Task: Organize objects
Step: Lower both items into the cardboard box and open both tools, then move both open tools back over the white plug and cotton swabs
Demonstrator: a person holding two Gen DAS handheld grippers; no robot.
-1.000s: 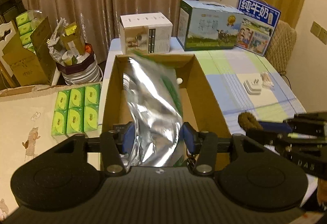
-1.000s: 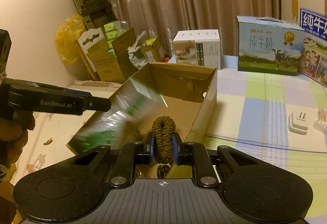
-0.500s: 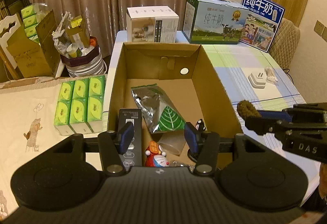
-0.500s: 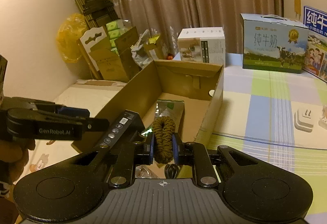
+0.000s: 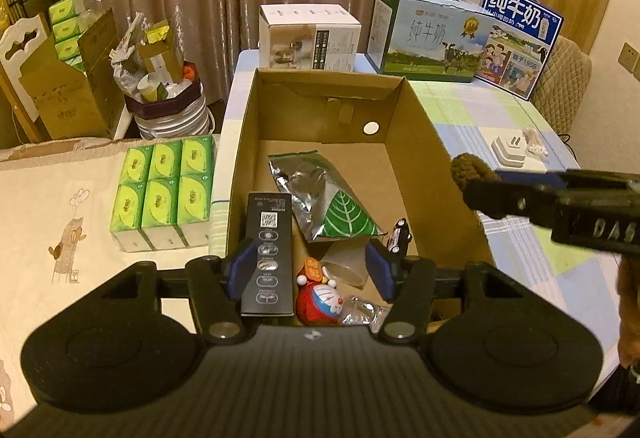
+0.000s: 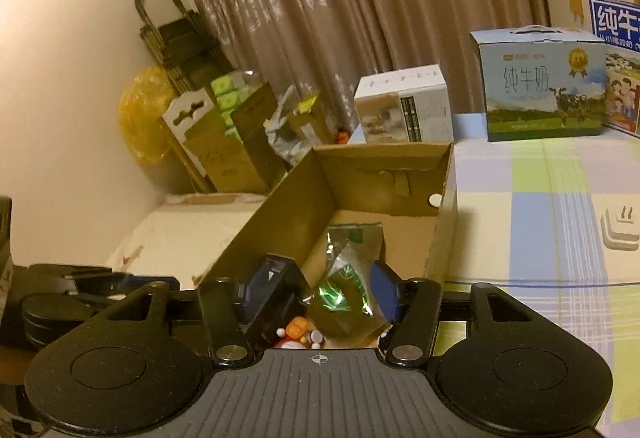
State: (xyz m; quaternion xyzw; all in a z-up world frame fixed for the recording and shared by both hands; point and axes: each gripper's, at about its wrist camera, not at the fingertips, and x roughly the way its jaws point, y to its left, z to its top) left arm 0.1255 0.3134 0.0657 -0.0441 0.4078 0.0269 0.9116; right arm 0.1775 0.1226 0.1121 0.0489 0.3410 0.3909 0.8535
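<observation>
An open cardboard box (image 5: 424, 142) (image 6: 288, 206) stands on the table edge. Inside lie a silver foil bag with a green leaf (image 5: 320, 194) (image 6: 344, 278), a black box with icons (image 5: 268, 254) (image 6: 272, 290), a red and blue Doraemon toy (image 5: 320, 298), a small toy car (image 5: 400, 236) and a clear cup (image 5: 344, 268). My left gripper (image 5: 310, 270) is open and empty above the box's near end. In the left wrist view the right gripper (image 5: 476, 178) still shows a brown braided rope (image 5: 468, 168) at its tip. In the right wrist view my right gripper (image 6: 316, 294) is open and no rope shows.
Green tissue packs (image 5: 164, 190) lie left of the box. A white carton (image 5: 308, 36), milk cartons (image 5: 432, 34) (image 6: 540, 82) and white plugs (image 5: 508, 150) (image 6: 620, 230) sit on the checked tablecloth. A full bin (image 5: 164, 94) and boxes stand by the curtain.
The left gripper let go of the foil bag, which now lies in the box. The right gripper's jaws, shut on the rope before, now stand open over the box.
</observation>
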